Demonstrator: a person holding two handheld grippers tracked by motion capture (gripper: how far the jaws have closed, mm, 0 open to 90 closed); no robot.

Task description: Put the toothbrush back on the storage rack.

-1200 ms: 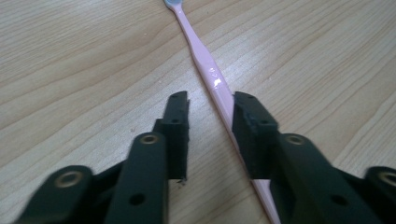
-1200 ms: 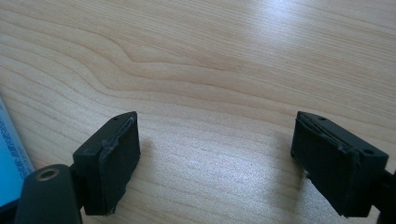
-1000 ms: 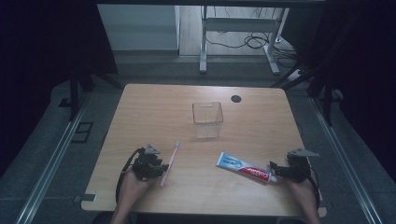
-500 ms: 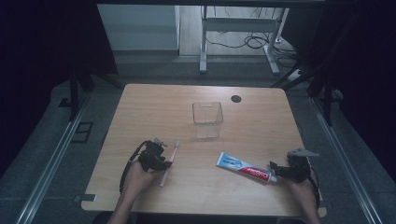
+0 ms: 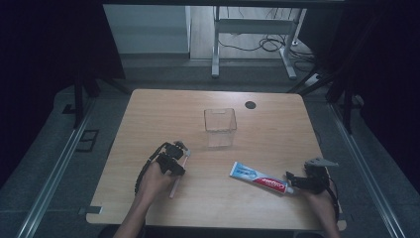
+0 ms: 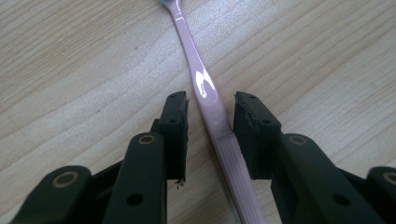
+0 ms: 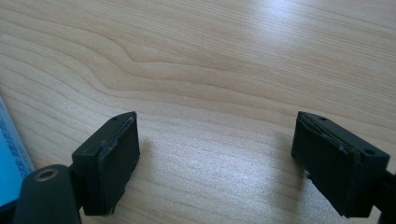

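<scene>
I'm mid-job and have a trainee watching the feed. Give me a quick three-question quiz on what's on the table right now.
1. True or false: the left gripper already clamps the pink toothbrush.
2. Which thing lies nearest the right gripper? A) the clear plastic box B) the toothpaste tube C) the toothbrush
3. What lies between the right gripper's jaws in its own view?

Key
1. False: the handle lies between the jaws, which have just been closing, but gaps remain on both sides.
2. B: the tube's end lies just beside the gripper.
3. Bare wooden table; the jaws stand wide open.
</scene>
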